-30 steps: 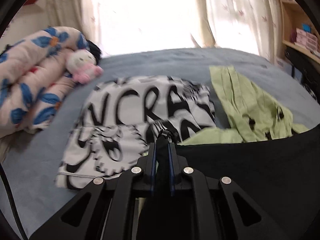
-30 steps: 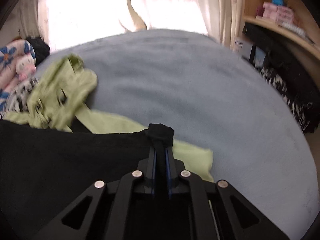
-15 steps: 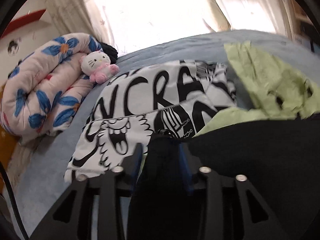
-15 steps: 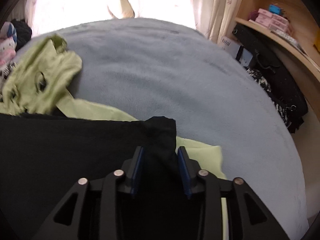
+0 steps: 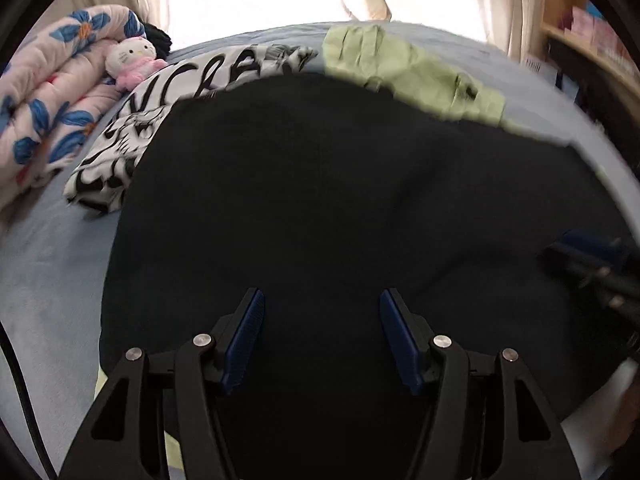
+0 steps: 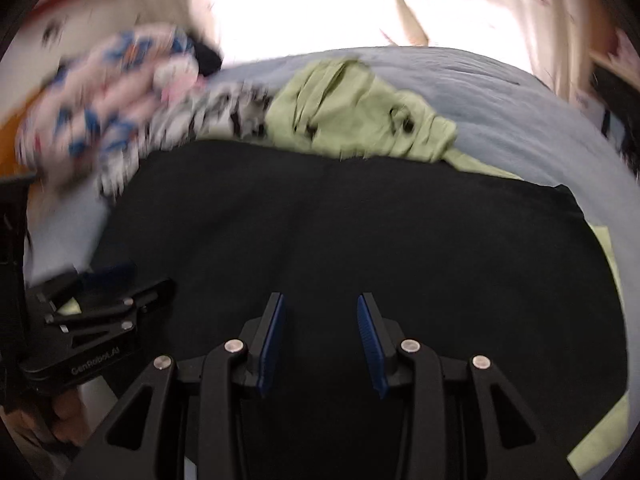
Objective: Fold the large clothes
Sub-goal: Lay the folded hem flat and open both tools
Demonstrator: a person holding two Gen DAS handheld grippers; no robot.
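Note:
A large black garment [image 5: 340, 184] lies spread flat on the blue-grey bed, also in the right wrist view [image 6: 360, 232]. My left gripper [image 5: 322, 334] is open and empty just above its near part. My right gripper [image 6: 321, 340] is open and empty over the same cloth. Each gripper shows in the other's view: the right one at the right edge [image 5: 592, 268], the left one at the lower left [image 6: 96, 308]. A light green garment [image 5: 412, 72] lies crumpled beyond the black one and partly under it [image 6: 360, 116].
A folded black-and-white printed garment [image 5: 168, 92] lies at the far left. A rolled flowered quilt [image 5: 52, 92] and a small plush toy [image 5: 132, 60] sit beside it. Blue-grey bed cover [image 6: 540, 120] extends right. Curtains and a wooden shelf [image 5: 592, 40] stand behind.
Both grippers have opened and let go of the black garment's corners. They pulled back toward me, and the black cloth now lies flat over the green garment.

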